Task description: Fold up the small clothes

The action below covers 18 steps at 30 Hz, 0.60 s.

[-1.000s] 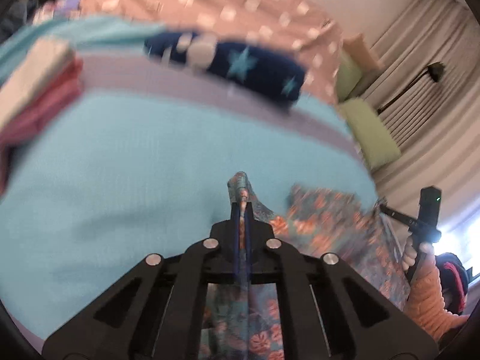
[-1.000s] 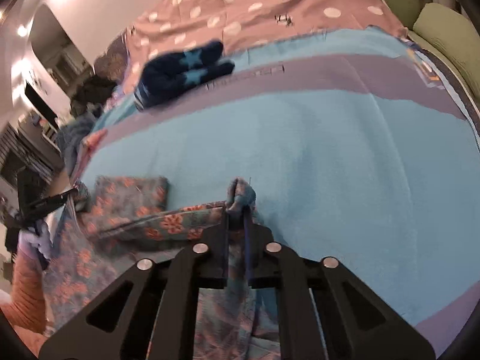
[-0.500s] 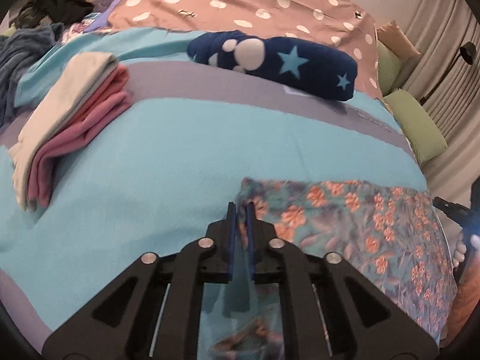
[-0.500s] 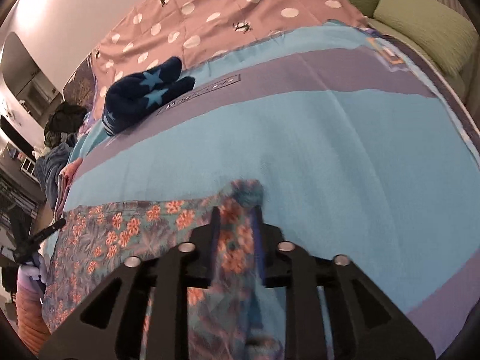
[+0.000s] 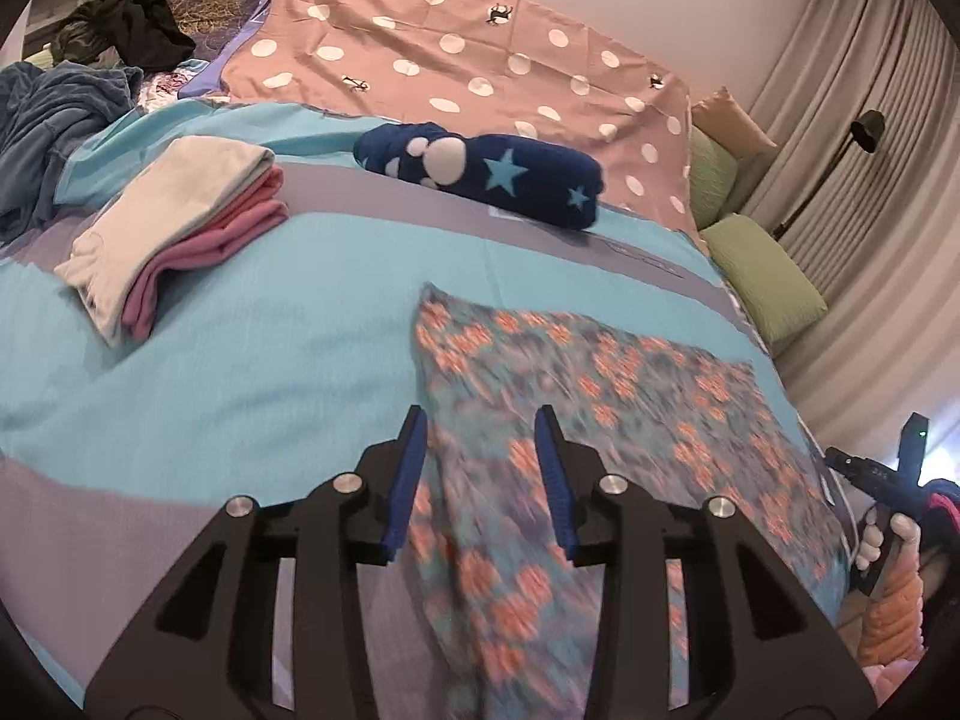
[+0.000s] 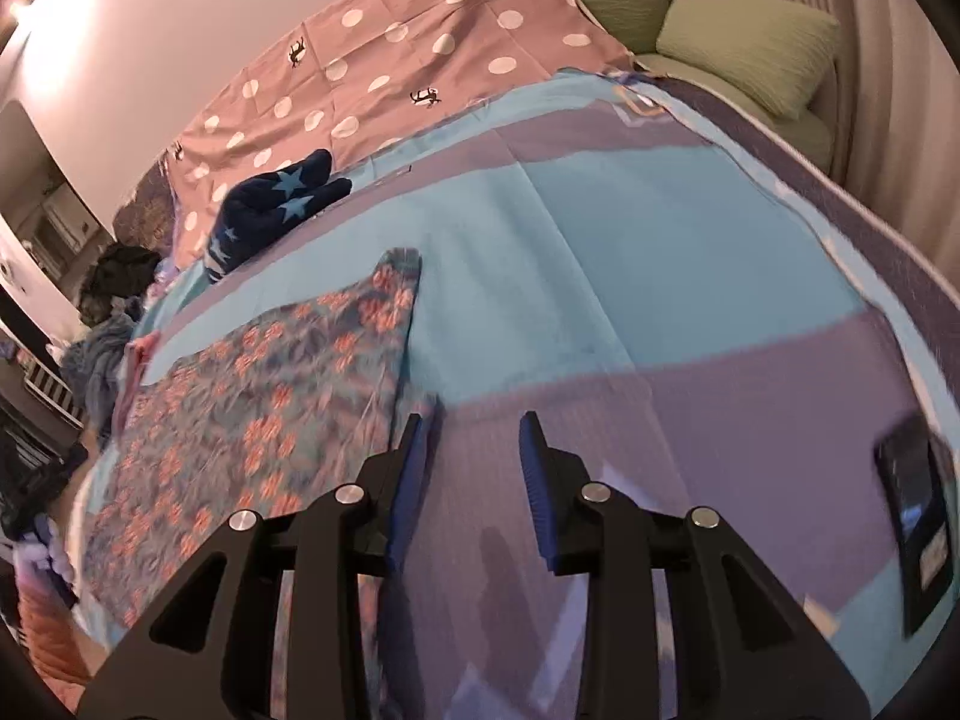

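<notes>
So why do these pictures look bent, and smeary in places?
Both views are fisheye, so the bed bulges and the corners go black. Left wrist view: the floral cloth smears near the lens. Right wrist view: the same cloth blurs, and a lamp glares top left.

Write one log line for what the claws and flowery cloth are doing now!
left claw: open | right claw: open | flowery cloth: lying flat, released

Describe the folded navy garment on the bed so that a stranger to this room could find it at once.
Start at the turquoise and lilac bedspread. Follow it to its far edge, where the pink polka-dot sheet begins. The navy bundle lies there, the only dark piece, marked with pale blue stars and white paw prints, unlike the plain white-and-pink stack.
</notes>
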{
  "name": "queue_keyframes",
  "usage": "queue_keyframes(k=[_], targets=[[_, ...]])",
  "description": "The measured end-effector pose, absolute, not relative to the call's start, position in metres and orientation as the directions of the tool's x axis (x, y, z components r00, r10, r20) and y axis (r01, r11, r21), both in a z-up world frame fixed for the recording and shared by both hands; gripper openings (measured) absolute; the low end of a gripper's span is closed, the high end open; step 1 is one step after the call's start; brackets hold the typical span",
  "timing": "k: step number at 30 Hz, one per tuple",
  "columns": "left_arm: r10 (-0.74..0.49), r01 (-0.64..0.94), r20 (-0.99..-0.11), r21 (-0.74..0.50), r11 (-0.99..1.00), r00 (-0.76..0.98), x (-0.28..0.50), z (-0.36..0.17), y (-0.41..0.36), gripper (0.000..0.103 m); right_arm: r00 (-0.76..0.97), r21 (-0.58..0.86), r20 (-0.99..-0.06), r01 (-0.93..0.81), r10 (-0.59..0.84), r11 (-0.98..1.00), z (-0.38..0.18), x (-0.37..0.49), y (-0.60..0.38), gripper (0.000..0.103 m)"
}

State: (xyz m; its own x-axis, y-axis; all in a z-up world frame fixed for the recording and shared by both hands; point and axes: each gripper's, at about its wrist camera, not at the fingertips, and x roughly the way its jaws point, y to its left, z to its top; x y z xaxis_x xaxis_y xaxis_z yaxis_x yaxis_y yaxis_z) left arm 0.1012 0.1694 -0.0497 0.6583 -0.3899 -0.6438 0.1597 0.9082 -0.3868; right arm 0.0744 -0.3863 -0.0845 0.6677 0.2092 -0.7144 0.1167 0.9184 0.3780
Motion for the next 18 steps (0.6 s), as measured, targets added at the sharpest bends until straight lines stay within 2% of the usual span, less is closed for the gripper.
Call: queue_keyframes(k=[4,7,10,14,16,18], targets=[[-0.465,0.263,-0.641,-0.39,0.883,0.61,0.091,-0.04,0.133,0.038,0.671,0.446,-0.683,0.069,0.289,0.893,-0.088,0.046,-0.389,0.033],[-0.537,0.389,-0.651,-0.375,0.842,0.536,0.093,-0.033,0.083,0.038,0.671,0.508,-0.633,-0.017,0.386,0.861,-0.093,0.019,-0.389,0.033],[-0.589,0.514,-0.678,-0.348,0.784,0.44,0.093,-0.033,0.02,0.038,0.645,0.51,-0.617,-0.109,0.451,0.853,-0.103,-0.005,-0.376,0.034],[-0.598,0.642,-0.736,-0.297,0.707,0.317,0.091,-0.042,-0.072,0.038,0.61,0.501,-0.596,-0.225,0.522,0.836,-0.112,-0.019,-0.358,0.034],[-0.608,0.678,-0.751,-0.307,0.667,0.258,0.091,-0.048,-0.107,0.038,0.608,0.503,-0.575,-0.265,0.547,0.823,-0.111,-0.017,-0.354,0.043],[-0.603,0.706,-0.767,-0.304,0.64,0.217,0.089,-0.054,-0.136,0.038,0.596,0.497,-0.561,-0.312,0.574,0.81,-0.109,-0.011,-0.352,0.043]])
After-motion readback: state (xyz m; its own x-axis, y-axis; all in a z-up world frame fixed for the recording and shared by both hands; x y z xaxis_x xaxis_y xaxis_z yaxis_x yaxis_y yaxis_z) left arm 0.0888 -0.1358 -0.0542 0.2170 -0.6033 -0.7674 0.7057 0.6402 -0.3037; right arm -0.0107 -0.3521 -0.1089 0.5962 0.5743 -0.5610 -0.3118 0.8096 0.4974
